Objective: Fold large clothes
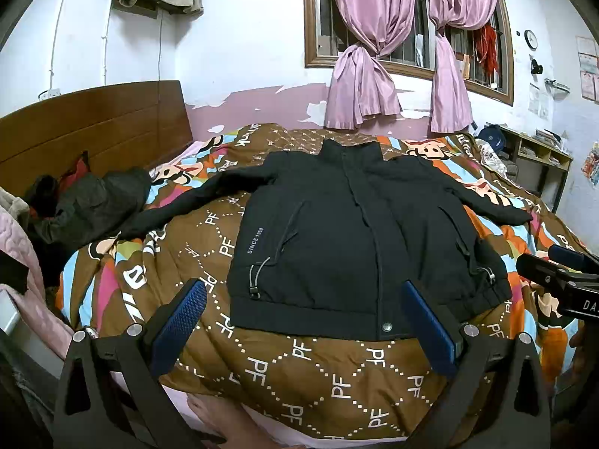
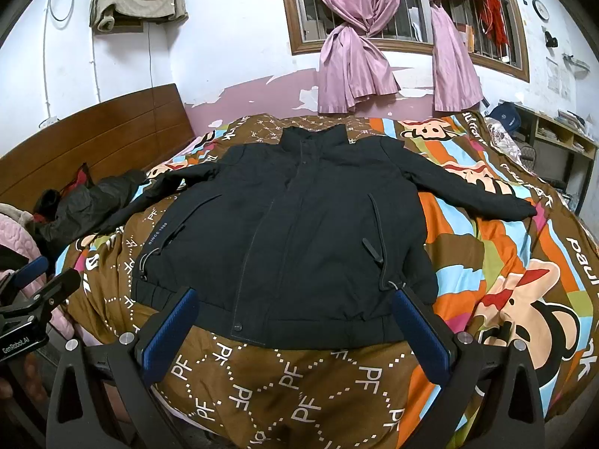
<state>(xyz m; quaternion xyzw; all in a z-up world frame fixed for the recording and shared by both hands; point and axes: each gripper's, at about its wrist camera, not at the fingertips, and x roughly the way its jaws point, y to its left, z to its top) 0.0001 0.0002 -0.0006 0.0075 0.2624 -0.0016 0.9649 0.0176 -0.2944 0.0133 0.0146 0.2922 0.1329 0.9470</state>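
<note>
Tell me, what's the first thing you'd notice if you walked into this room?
A big black jacket lies spread flat in the middle of the bed, front up, both sleeves stretched out to the sides. Under it is a loud quilt with cartoon monkeys and PF letters. Behind the bed, knotted pink curtains hang at the barred window, and two open grippers, left and right, hover near the jacket's hem.

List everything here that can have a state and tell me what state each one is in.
black jacket: spread flat, front up, closed, sleeves out, unfolded.
left gripper: open, empty, above the hem.
right gripper: open, empty, above the hem.
pink curtains: knotted, hanging at the window.
dark garment: crumpled by the headboard.
quilt: spread over the bed.
</note>
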